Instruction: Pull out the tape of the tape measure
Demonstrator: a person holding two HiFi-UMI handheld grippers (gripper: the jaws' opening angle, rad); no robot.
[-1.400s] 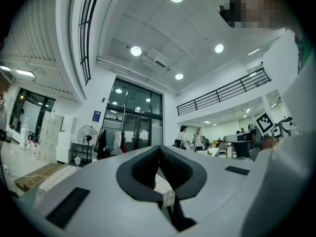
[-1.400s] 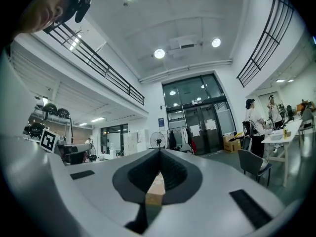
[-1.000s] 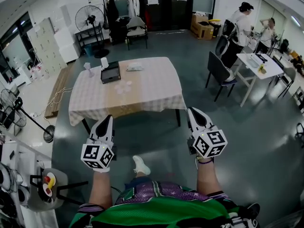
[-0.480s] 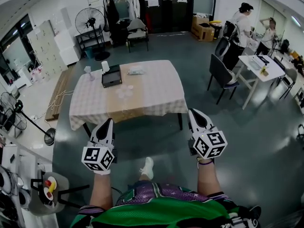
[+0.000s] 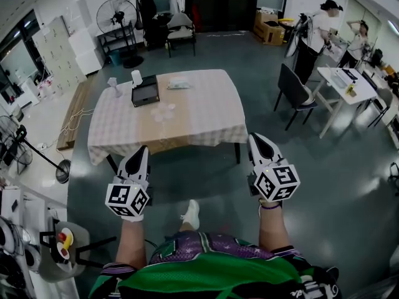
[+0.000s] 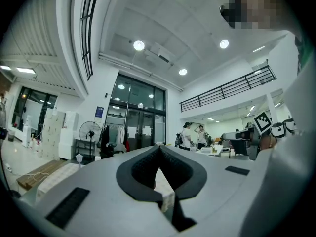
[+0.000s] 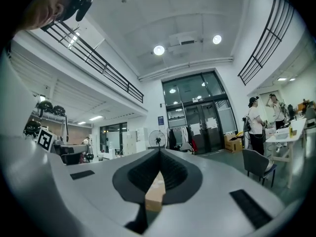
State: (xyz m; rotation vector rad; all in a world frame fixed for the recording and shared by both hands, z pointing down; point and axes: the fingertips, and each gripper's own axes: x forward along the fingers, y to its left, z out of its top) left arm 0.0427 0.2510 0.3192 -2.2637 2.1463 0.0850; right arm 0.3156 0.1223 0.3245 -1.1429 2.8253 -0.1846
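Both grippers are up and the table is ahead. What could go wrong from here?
The left gripper and right gripper are both shut and empty, short of the table. They must open before any grasp. No tape measure can be made out on the table from here, so a wrong pick seems possible.

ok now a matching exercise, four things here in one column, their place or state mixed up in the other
1. left gripper
2. black box
3. tall fan
4. dark chair

a. beside the white desk, at the right
b. on the checked table
c. jaws shut, nothing held
d. on the floor, back left of the room

Pairs: 1-c, 2-b, 3-d, 4-a
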